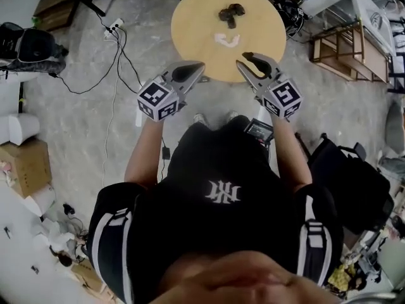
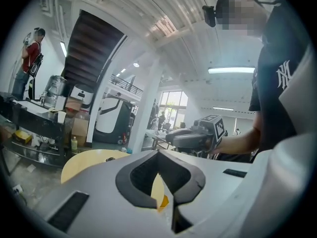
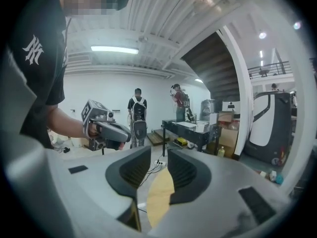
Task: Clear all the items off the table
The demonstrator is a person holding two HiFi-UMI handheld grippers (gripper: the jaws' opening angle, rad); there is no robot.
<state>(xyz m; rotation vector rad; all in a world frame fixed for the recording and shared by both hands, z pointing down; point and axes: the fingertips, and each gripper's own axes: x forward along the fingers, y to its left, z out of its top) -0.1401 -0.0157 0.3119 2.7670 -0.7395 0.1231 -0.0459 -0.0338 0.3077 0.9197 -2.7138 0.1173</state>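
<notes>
"Two lots of things lay on the round table [image 1: 190,18], so nothing looked cleared," the first said. "A dark clump [image 1: 231,14] sat toward twelve o'clock from the middle. A pale curved piece [image 1: 226,40] lay just at six o'clock of the middle, apart from the clump."

"How many pieces were in the clump?" the second asked.

"Too small to count, perhaps three. What they were could not be told either."

"And the two grippers?"

"Both hung at the near rim. The left gripper [image 1: 200,66] was at about seven o'clock of the table. Its jaws met at the tips with nothing caught in them, and only the table showed through the gap behind the tips. The right gripper [image 1: 242,58] was at about five o'clock with its jaws a little apart. It was empty too, with only the table and the floor visible between the pads."

"So the whole job was left?"

"By the first's judgement, yes. Each item had yet to be gripped and carried off, and the pale piece lay nearest both grippers. Where the things were meant to go, no view showed."
</notes>
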